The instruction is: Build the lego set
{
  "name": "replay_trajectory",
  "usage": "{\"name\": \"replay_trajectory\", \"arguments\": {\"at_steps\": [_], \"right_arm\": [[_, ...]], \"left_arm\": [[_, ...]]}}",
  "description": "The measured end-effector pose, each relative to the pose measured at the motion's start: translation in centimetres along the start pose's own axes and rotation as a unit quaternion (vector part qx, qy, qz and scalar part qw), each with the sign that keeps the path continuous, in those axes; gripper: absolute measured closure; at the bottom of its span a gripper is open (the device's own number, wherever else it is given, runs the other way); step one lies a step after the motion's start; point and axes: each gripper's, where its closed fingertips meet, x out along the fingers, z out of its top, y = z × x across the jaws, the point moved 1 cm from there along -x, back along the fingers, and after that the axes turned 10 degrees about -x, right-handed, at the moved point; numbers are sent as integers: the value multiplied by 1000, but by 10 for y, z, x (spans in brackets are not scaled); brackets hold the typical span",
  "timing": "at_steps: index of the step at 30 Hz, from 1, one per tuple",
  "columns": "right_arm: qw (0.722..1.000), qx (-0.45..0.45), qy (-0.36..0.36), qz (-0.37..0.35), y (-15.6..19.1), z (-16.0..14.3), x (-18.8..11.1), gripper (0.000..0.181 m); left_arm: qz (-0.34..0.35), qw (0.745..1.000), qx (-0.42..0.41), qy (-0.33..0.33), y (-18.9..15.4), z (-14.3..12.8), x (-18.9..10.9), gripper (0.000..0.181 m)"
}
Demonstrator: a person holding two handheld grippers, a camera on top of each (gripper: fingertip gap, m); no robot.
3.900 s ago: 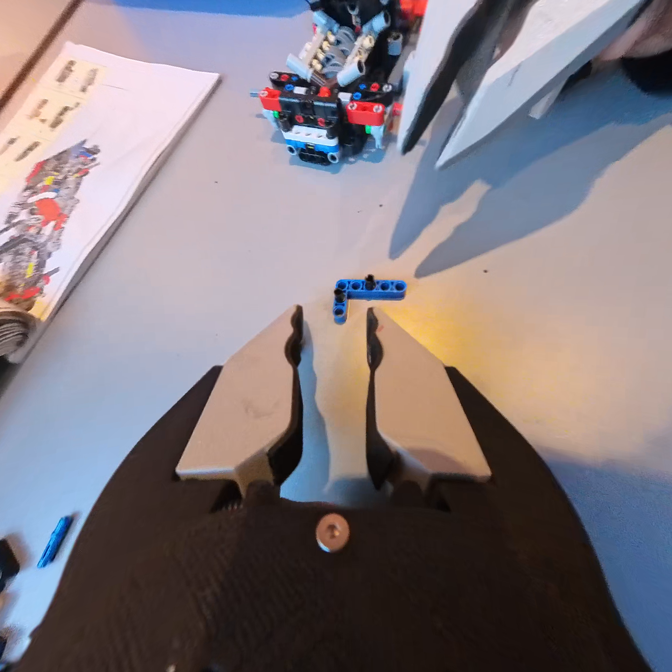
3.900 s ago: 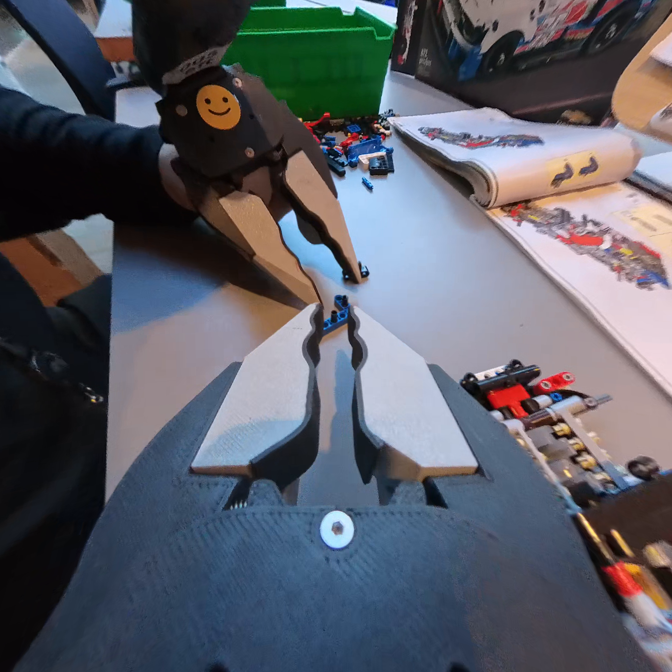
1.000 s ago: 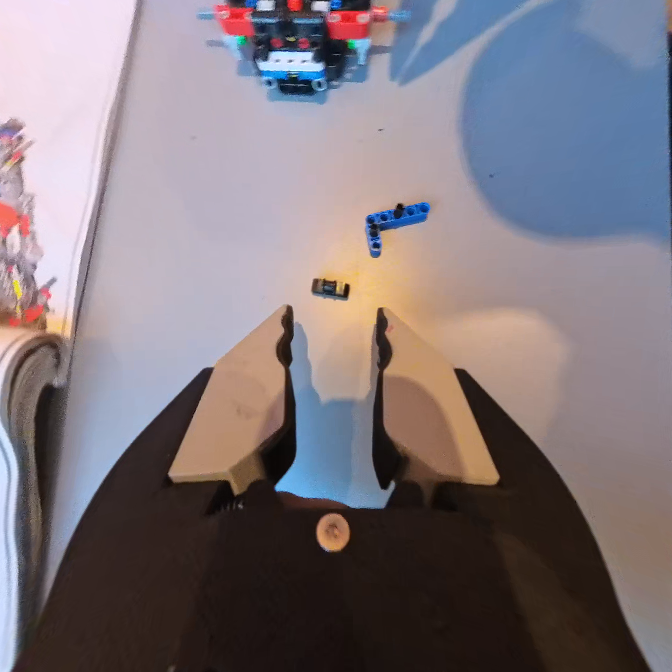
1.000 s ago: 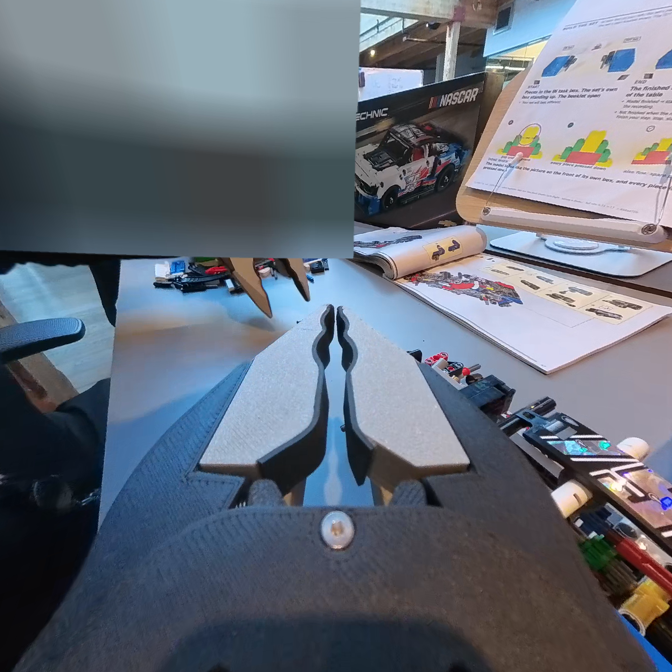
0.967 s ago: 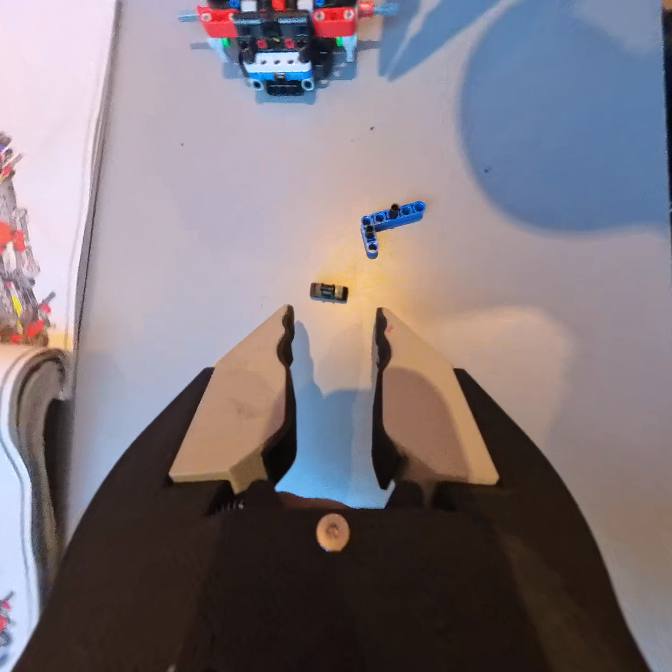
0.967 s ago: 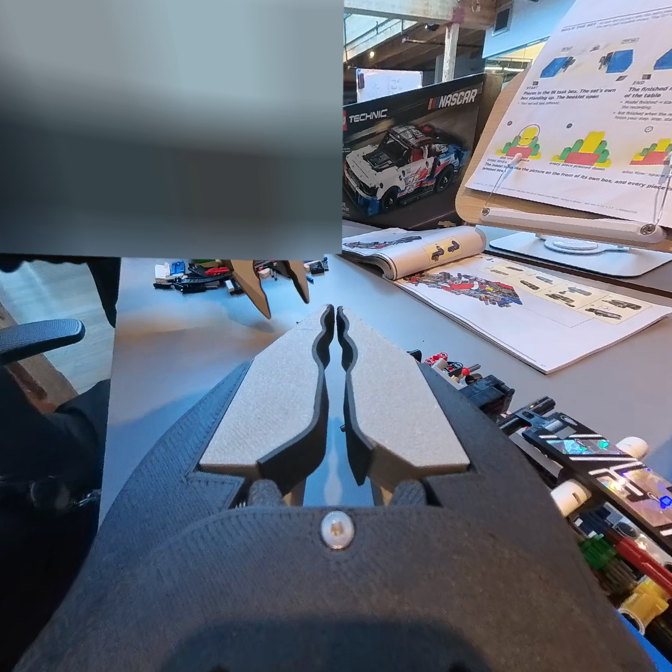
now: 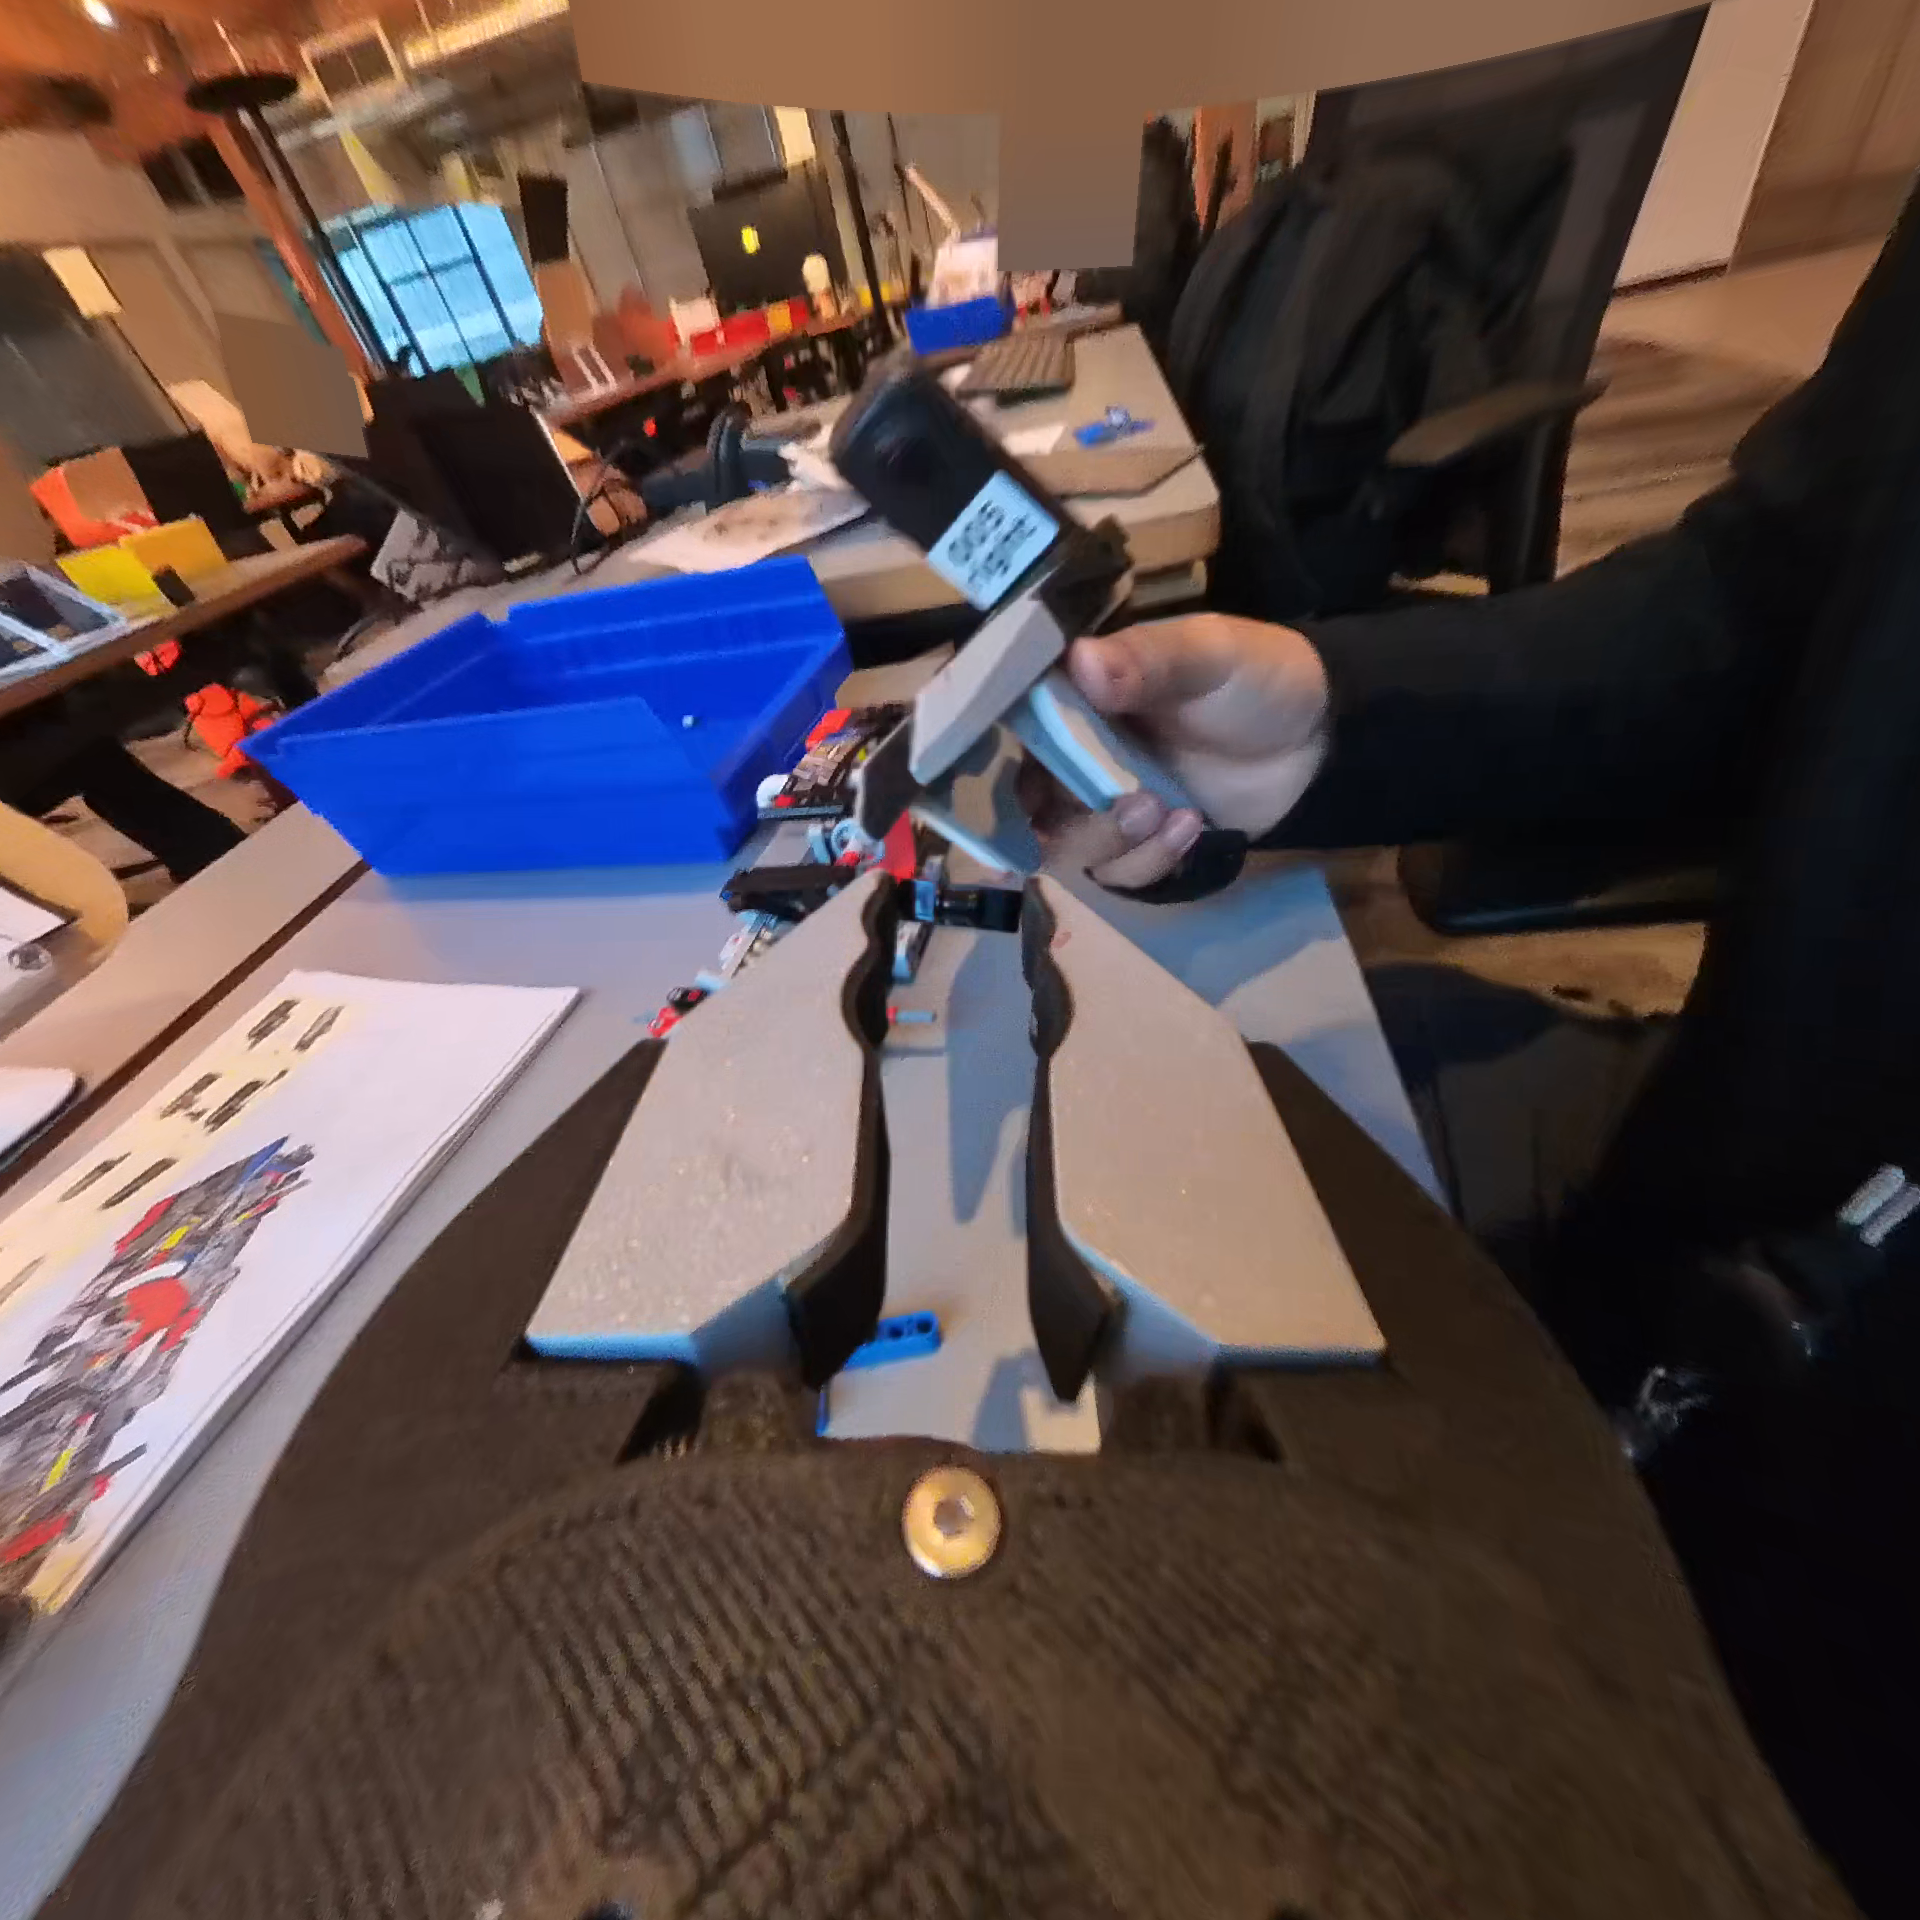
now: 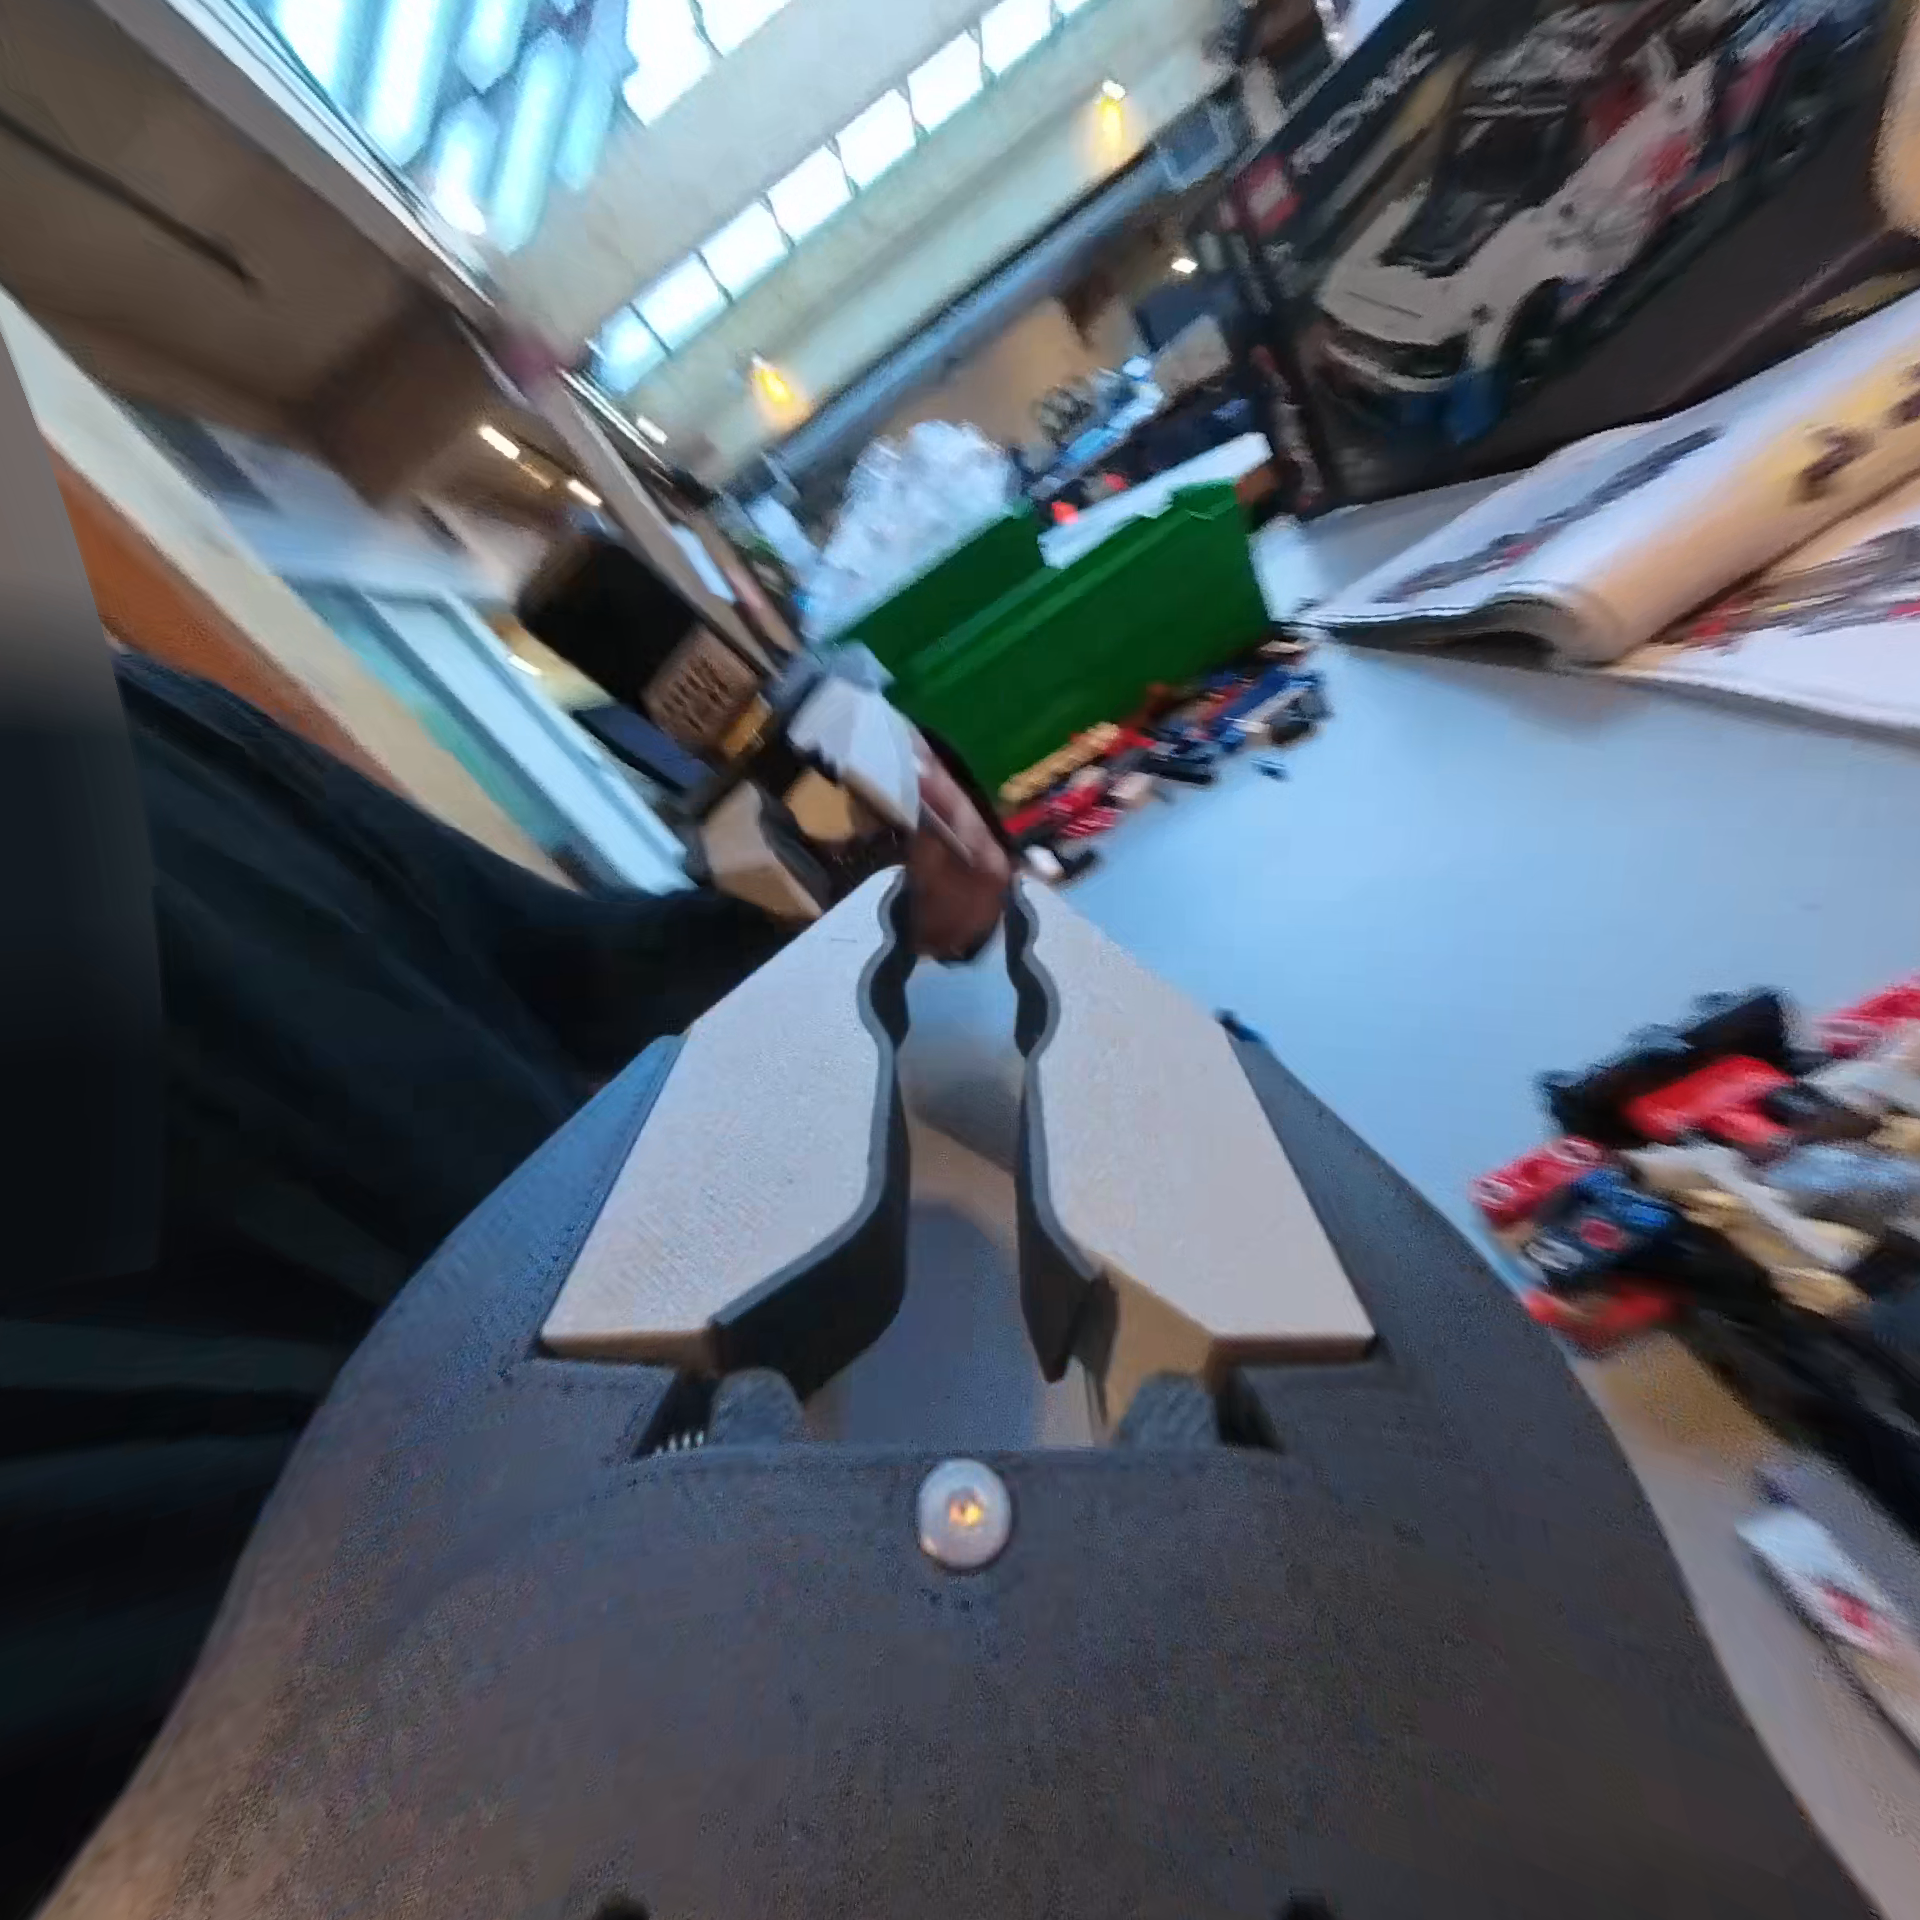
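Note:
My left gripper [image 7: 961, 902] is raised level above the grey table [image 7: 499, 935], and a small black Lego piece [image 7: 971, 906] sits pinched between its tips. A blue L-shaped beam [image 7: 896, 1335] lies on the table below, seen low between the fingers. The partly built Lego car [image 7: 821, 764] stands beyond, next to a blue bin. My right gripper [image 8: 956, 902] is open and empty. In the left wrist view it [image 7: 902, 792] is held in a hand just above the car. The right wrist view is blurred, with the car [image 8: 1714, 1174] at its right.
A blue bin [image 7: 540, 727] stands at the back of the table. An open instruction booklet [image 7: 260, 1174] lies on the left. In the right wrist view there is a green bin [image 8: 1070, 623], a pile of loose pieces [image 8: 1143, 748] and the set's box [image 8: 1558, 208]. My two grippers' fingertips are within a few centimetres of each other.
My left gripper has closed on the small black piece that lay on the table and has risen and tilted level. My right gripper has gone from nearly shut to open and has swung round.

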Motion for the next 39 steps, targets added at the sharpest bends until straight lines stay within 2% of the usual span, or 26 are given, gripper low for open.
{"name": "replay_trajectory", "arguments": {"at_steps": [3, 7, 10, 12, 17, 20, 22, 23, 26, 27, 28, 30, 32, 36, 39], "right_arm": [[994, 74, -6, 77, 17, 0, 9, 172], [984, 125, 23, 123, 33, -16, 22, 163], [975, 159, 19, 154, 43, -20, 28, 158], [972, 168, 24, 164, 47, -25, 30, 172], [986, 132, 73, 66, 27, -46, 30, 176], [984, 31, 158, -82, -9, -63, 15, 177], [946, -81, 246, -196, -33, -71, -4, 177], [913, -136, 298, -246, -43, -74, -14, 176], [769, -271, 456, -357, -68, -83, -45, 176], [733, -298, 487, -369, -71, -85, -50, 176], [714, -315, 503, -371, -72, -88, -50, 177], [698, -318, 530, -360, -70, -97, -49, 176], [707, -317, 531, -343, -64, -101, -43, 176], [769, -271, 493, -303, -47, -106, -28, 174], [831, -202, 448, -260, -30, -108, -21, 166]], "left_arm": [[0, 1000, 6, -17, -11, 4, 0, 160], [6, 999, 13, -35, -19, 10, -1, 160], [9, 999, 29, -24, -26, 5, 0, 160], [17, 999, 35, -13, -29, -1, 0, 160], [76, 996, 25, 47, -21, -33, -1, 158], [114, 988, -8, 106, -11, -60, -4, 140], [130, 981, -33, 143, -5, -76, -9, 142], [130, 977, -47, 165, -4, -85, -11, 142], [150, 961, -86, 213, 4, -103, -16, 142], [147, 960, -95, 217, 5, -104, -15, 142], [143, 960, -103, 219, 4, -105, -15, 143], [144, 956, -113, 230, 4, -108, -16, 144], [141, 953, -113, 242, 1, -112, -18, 144], [139, 956, -104, 238, -3, -112, -24, 144], [139, 953, -118, 241, -2, -114, -30, 144]]}}
